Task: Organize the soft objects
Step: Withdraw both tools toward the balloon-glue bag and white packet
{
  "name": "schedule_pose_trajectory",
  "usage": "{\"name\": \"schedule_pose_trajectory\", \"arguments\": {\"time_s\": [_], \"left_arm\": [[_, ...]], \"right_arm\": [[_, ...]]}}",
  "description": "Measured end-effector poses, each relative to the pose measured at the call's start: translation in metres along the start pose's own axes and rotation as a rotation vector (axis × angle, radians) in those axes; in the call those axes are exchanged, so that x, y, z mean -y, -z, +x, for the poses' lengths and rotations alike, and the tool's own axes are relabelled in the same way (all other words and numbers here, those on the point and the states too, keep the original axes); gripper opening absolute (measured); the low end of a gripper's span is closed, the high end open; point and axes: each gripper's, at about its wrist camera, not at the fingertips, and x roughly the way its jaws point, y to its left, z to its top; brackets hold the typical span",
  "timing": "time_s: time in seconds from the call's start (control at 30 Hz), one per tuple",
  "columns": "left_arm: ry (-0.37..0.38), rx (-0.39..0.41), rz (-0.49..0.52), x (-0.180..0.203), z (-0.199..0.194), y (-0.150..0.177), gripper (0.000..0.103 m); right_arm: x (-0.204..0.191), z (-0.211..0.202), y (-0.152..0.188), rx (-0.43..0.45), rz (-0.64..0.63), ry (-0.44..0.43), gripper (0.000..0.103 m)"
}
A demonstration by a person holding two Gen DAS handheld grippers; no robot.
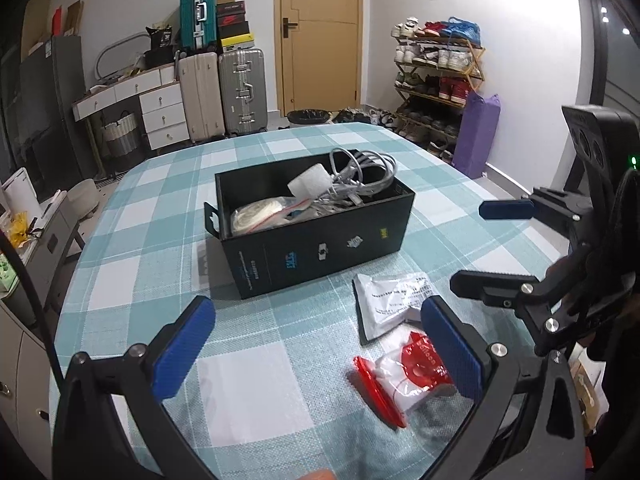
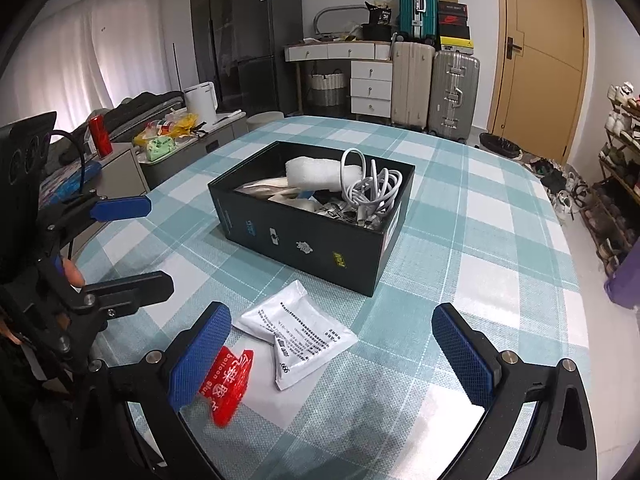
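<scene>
1. The left tongs [image 1: 316, 344] hang wide open above the near part of the counter [image 1: 248, 396], gripping nothing.
2. The right tongs [image 2: 332, 354] are likewise spread wide and empty, hovering over the near edge.
3. A black box [image 2: 320, 240] sits mid-counter on the checked cloth, holding a coiled white cable [image 2: 372, 188], a white foam wrap [image 2: 316, 174] and a clear bag of white material [image 1: 260, 216].
4. A white printed pouch [image 2: 296, 332] lies flat on the counter just near of the box.
5. A red-and-clear balloon packet [image 1: 400, 376] lies beside the pouch, nearer still, partly behind one blue pad of each tongs.
</scene>
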Motion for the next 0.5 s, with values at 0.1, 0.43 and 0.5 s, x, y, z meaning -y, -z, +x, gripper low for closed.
{"name": "schedule_pose_trajectory", "arguments": {"time_s": [0.1, 0.43, 0.5], "left_arm": [[0.0, -0.002, 0.008, 0.003, 0.0, 0.002, 0.103], [0.034, -0.048, 0.042, 0.016, 0.006, 0.017, 0.103], [0.048, -0.064, 0.059, 0.021, 0.009, 0.019, 0.103]], "right_arm": [[0.0, -0.002, 0.001, -0.004, -0.008, 0.008, 0.102], [0.009, -0.005, 0.006, -0.014, -0.002, 0.016, 0.102], [0.01, -0.006, 0.006, -0.014, -0.002, 0.015, 0.102]]}}
